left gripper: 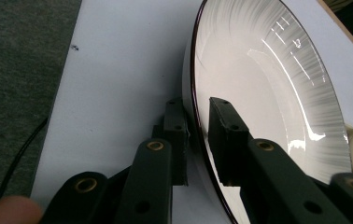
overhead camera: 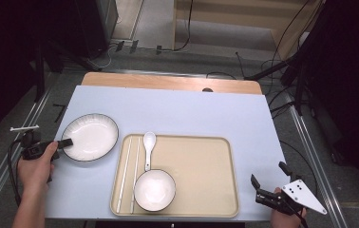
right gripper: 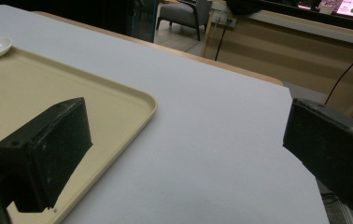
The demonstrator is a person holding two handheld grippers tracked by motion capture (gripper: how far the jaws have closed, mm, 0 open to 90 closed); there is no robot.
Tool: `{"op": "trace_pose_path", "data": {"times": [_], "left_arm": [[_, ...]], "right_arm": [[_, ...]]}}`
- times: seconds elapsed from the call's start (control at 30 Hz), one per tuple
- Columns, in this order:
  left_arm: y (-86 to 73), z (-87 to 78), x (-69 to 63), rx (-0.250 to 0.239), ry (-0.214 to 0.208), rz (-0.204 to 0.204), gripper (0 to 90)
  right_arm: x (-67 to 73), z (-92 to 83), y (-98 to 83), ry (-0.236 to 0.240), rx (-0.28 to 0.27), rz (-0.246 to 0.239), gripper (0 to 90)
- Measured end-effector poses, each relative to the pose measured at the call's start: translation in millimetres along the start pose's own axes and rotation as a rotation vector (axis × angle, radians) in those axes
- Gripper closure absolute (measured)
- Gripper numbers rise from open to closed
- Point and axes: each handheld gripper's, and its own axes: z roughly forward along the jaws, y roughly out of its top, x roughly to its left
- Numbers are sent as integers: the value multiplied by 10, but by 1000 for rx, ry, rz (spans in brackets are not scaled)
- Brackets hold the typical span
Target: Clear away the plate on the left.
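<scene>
Table (overhead camera: 177, 109) with tray (overhead camera: 201, 171) already bearing bowl (overhead camera: 155, 190), spoon (overhead camera: 148, 148) and chopsticks (overhead camera: 126, 173); the plate (overhead camera: 90, 137) lies left of the tray, apparently next to go. Left gripper (left gripper: 198, 135) lies level, jaws pinching its rim; right gripper (right gripper: 184, 154) idles wide, empty

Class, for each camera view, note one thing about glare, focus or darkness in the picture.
High view: surroundings nearly black, table evenly lit, soft sheen in the bowl. Left gripper view: bright streaks of glare on the plate; the claw is dim. Right gripper view: near claw soft, far background blurred.
</scene>
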Motion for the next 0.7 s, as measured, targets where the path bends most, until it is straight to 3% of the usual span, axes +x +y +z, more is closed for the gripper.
{"op": "trace_pose_path", "data": {"times": [0.1, 0.23, 0.33, 0.47, 0.7], "left_arm": [[-11, 1, -29, -35, 4, 1, 809], [-7, -42, -89, -91, -53, 12, 851], [-11, -45, -131, -108, -42, 34, 853], [-12, -72, -122, -129, -57, 41, 849], [0, -133, -113, -155, -46, 54, 846]], "right_arm": [[2, -1, -1, 1, 2, 2, 14], [0, -5, 0, -1, -2, 0, 14], [-6, -7, -4, -2, -1, -1, 14], [-8, -13, -3, -6, -4, -2, 14], [-20, -34, -7, -13, -17, 1, 14]]}}
